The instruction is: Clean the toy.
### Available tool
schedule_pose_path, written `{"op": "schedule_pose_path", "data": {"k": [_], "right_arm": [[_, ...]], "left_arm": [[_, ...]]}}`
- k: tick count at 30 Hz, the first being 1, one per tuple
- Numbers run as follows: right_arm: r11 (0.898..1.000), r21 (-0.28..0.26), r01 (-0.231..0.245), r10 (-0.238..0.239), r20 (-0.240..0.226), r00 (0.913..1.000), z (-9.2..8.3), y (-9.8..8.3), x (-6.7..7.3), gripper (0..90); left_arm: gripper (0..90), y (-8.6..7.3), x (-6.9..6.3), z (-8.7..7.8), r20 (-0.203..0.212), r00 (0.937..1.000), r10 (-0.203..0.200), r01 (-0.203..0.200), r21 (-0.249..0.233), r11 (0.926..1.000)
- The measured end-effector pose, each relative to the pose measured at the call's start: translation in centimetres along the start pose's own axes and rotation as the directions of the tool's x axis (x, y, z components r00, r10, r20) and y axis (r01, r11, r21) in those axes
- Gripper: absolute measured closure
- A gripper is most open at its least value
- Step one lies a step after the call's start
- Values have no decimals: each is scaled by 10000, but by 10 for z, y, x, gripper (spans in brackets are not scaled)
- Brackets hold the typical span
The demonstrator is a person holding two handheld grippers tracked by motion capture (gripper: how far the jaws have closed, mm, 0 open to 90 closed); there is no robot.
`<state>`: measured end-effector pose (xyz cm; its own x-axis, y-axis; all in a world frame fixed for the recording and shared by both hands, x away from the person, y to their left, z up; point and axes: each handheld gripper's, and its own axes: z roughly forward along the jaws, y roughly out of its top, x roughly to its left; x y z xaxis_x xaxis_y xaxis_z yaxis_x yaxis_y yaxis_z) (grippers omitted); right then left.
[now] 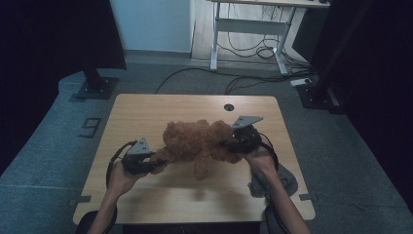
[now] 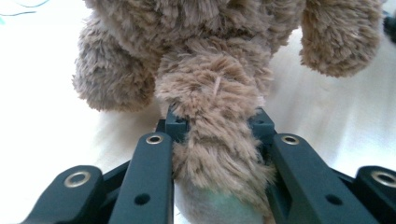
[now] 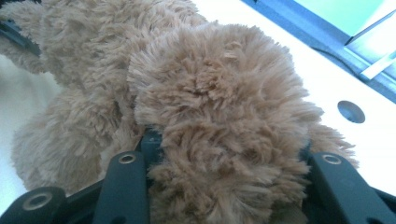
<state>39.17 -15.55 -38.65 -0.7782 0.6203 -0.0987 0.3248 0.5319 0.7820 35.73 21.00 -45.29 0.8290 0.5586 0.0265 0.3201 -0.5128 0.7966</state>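
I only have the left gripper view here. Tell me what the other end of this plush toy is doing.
Observer: The right gripper is shut on a bulky furry part of the plush toy.
Operator: Say whether the toy rests on the table.
Observer: It hangs between both grippers above the table, one limb dangling.
Operator: Report anything lying nearby.
Observer: A grey cloth lies under the right forearm, near the table's edge.
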Motion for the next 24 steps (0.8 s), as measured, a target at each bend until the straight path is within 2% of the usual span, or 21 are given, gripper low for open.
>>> {"op": "schedule_pose_path", "data": {"k": [4,11,22,24], "right_arm": [[9999,69,-91,90,142,9999,14,5,-13,506],[9992,296,-285,281,142,9995,47,-4,-28,499],[9925,1070,-599,598,34,9982,81,-37,-32,467],[9931,899,-750,756,-27,9971,81,-41,-34,461]], "left_arm": [[689,1,15,13,-239,9995,-189,189,18,9998],[683,-17,32,35,-225,9955,-925,925,14,9957],[660,-41,33,63,38,9891,-1472,1466,706,9867],[655,-45,34,64,136,9864,-1637,1626,611,9848]]}}
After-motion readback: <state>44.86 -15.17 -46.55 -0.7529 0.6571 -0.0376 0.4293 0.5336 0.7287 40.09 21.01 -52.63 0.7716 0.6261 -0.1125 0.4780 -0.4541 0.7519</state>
